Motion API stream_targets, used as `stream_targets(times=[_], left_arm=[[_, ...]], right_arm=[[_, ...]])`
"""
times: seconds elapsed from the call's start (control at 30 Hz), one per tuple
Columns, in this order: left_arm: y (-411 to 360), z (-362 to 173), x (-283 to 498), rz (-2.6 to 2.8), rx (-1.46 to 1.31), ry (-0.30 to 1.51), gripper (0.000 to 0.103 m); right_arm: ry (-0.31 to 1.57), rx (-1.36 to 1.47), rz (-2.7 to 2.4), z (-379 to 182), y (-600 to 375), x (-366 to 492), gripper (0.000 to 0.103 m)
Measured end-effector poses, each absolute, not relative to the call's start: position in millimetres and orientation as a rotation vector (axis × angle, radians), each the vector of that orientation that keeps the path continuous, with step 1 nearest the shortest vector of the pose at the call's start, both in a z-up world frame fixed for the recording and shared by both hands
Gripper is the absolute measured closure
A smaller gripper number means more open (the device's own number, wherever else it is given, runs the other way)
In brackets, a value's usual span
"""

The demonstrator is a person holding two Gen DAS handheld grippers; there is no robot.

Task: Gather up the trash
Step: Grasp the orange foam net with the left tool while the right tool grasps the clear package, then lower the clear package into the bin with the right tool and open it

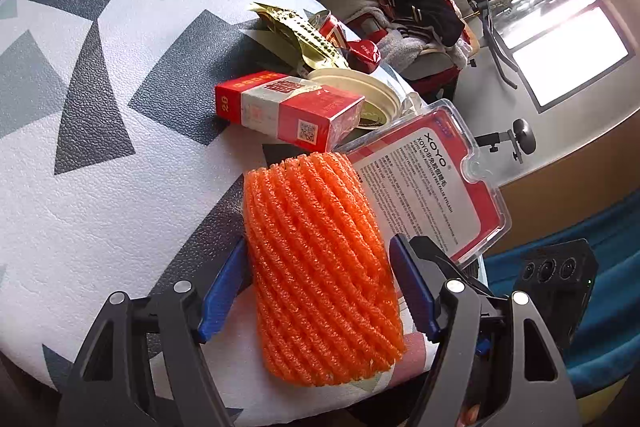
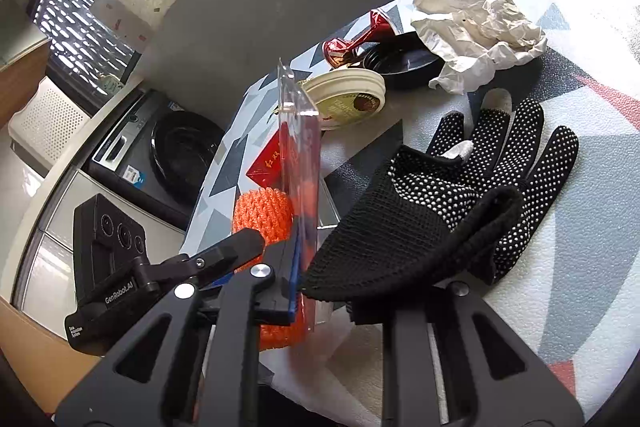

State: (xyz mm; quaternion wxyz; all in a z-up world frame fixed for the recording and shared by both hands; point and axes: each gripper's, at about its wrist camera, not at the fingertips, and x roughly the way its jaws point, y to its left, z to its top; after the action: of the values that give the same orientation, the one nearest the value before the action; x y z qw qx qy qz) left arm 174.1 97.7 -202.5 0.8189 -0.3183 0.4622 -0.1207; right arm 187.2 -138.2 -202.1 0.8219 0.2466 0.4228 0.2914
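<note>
While both claws hover low over the patterned tabletop (image 1: 100,107), this is how things stand:

Left claw (image 1: 320,291): blue pads (image 1: 218,303) spread wide, one on each side of the orange foam net (image 1: 320,259); whether they press it I cannot tell.
Orange foam net: lies on the tabletop at lower centre of the left view, its far end just beside the clear plastic pack (image 1: 424,179).
Clear plastic pack: red card inside, propped at a tilt in the right half of the left view; seen edge-on at centre of the right view.
Right claw (image 2: 332,291): its left finger lies against the pack's edge; the black dotted glove (image 2: 460,203) hides the other finger, so its state cannot be told.
Black dotted glove: draped over the right claw's right side, fingers spread toward the upper right.
Red cigarette box (image 1: 288,109): lies flat at centre of the left view, beyond the net.
Round cream lid (image 2: 348,99): just behind the box.
Gold foil wrapper (image 1: 296,35): upper centre of the left view.
Crumpled white paper (image 2: 476,31): upper right of the right view, resting on a black dish (image 2: 404,61).
</note>
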Motion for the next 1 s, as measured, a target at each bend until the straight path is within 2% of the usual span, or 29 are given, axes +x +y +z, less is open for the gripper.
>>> stream_targets(times=[0.03, 0.07, 0.13, 0.17, 0.57, 1.0], left_arm=[[96, -204, 174, -0.253, -0.674, 0.990, 0.039], [96, -206, 175, -0.248, -0.668, 0.995, 0.055], [96, -208, 173, -0.240, -0.659, 0.997, 0.072], [96, -207, 171, -0.236, -0.651, 0.988, 0.074], [81, -160, 143, -0.250, -0.416, 0.842, 0.077], [41, -131, 87, -0.333, -0.275, 0.774, 0.077]], right_arm=[[0.888, 0.502, 0.621, -199, -138, 185, 0.083], [0.873, 0.478, 0.616, -196, -138, 183, 0.083], [0.830, 0.424, 0.598, -186, -141, 179, 0.083], [0.806, 0.404, 0.593, -181, -144, 178, 0.083], [0.567, 0.380, 0.507, -115, -211, 180, 0.083], [0.574, 0.302, 0.519, -105, -259, 117, 0.083]])
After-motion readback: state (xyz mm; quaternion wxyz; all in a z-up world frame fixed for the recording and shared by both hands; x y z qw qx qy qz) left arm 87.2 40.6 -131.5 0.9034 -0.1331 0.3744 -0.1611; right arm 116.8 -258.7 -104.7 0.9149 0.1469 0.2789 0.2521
